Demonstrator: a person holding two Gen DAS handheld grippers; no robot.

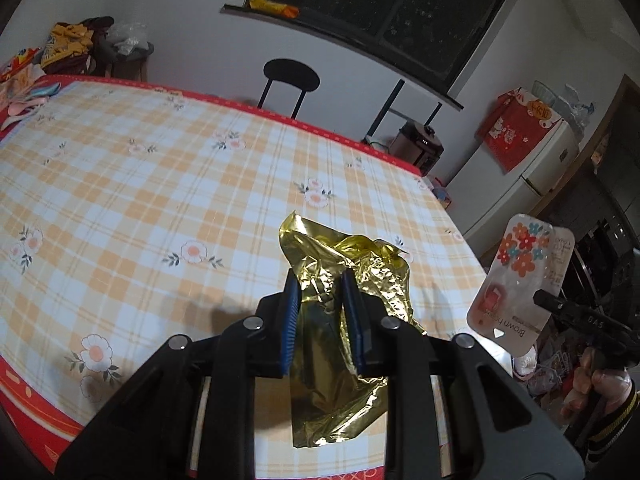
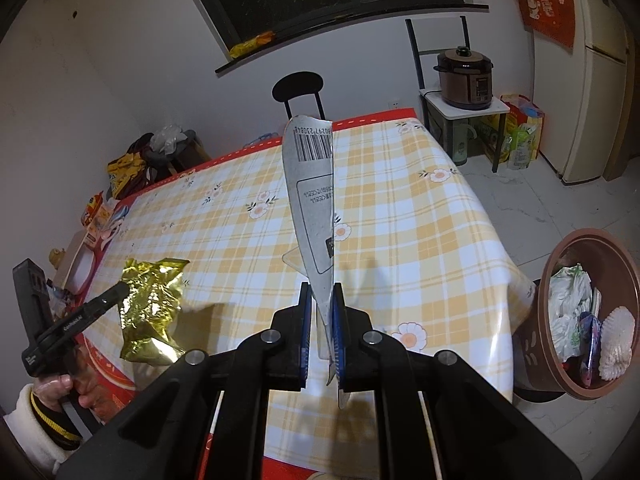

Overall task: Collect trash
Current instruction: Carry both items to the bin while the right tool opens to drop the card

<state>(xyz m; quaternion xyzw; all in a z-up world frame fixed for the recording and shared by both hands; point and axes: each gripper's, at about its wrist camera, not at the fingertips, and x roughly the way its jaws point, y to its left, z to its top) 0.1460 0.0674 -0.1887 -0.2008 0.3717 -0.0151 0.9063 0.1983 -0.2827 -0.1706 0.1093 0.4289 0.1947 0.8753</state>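
Observation:
My left gripper (image 1: 319, 280) is shut on a crumpled gold foil wrapper (image 1: 352, 276) and holds it above the checked tablecloth (image 1: 160, 200). The wrapper also shows in the right wrist view (image 2: 150, 312), with the left gripper (image 2: 120, 292) clamped on it. My right gripper (image 2: 320, 292) is shut on a flat white package card (image 2: 312, 200) with a barcode, held edge-on above the table. The same card shows its flowered front in the left wrist view (image 1: 520, 284), pinched by the right gripper (image 1: 538, 298). A brown trash bin (image 2: 576, 320) with rubbish in it stands on the floor beyond the table's right edge.
A black chair (image 1: 292, 80) stands at the table's far side. Clutter lies at the table's far left corner (image 1: 24, 92). A pressure cooker (image 2: 466, 76) sits on a small stand, bags (image 2: 520, 136) beside it, a white fridge (image 2: 596, 80) to the right.

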